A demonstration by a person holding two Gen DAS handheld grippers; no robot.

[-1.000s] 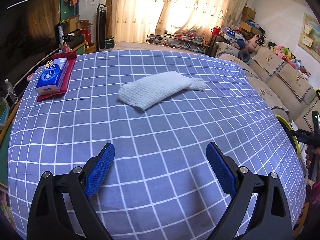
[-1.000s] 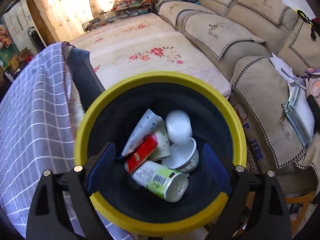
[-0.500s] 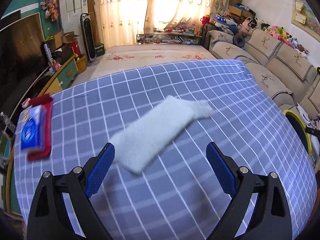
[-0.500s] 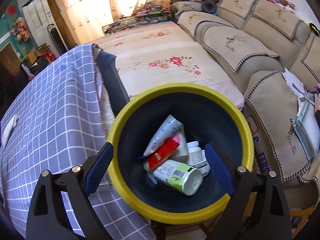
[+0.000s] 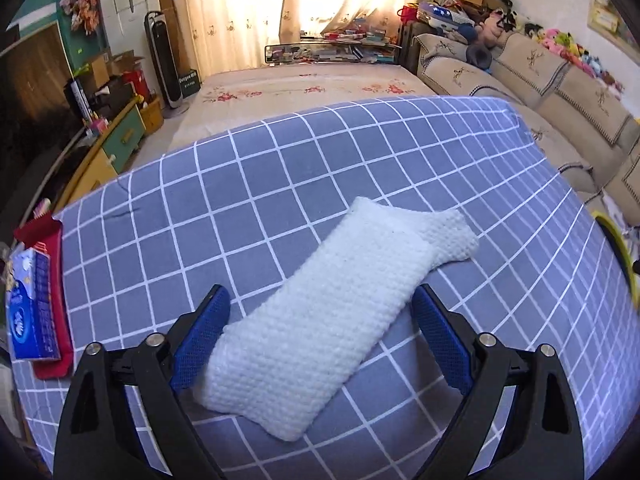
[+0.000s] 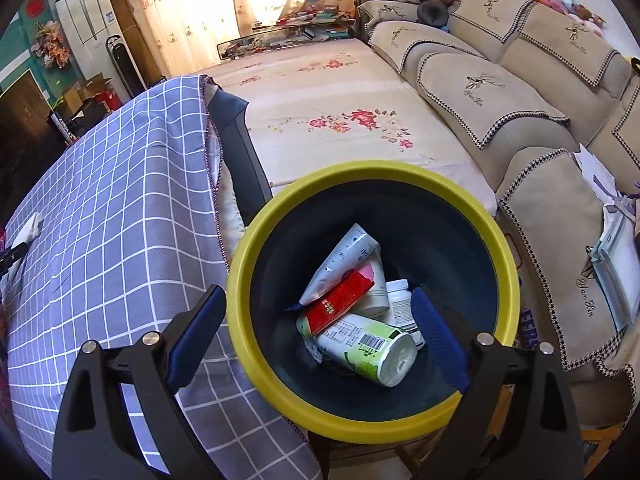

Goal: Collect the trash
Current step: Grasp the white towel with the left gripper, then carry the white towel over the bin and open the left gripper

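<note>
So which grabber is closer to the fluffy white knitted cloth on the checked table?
Left. The left gripper straddles the white knitted cloth, fingers open on both sides. The right gripper hangs over the yellow-rimmed bin, beside the table.

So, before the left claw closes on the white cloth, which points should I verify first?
1. Left claw open: ok.
2. White knitted cloth between its fingers: ok, it lies flat on the checked tablecloth.
3. Nothing else in the grasp: ok; the tissue pack is far to the side.
4. Right claw empty and open: ok.
5. Yellow-rimmed bin has room: ok, only a few containers at the bottom.
6. Cloth really trash: cannot tell.
</note>
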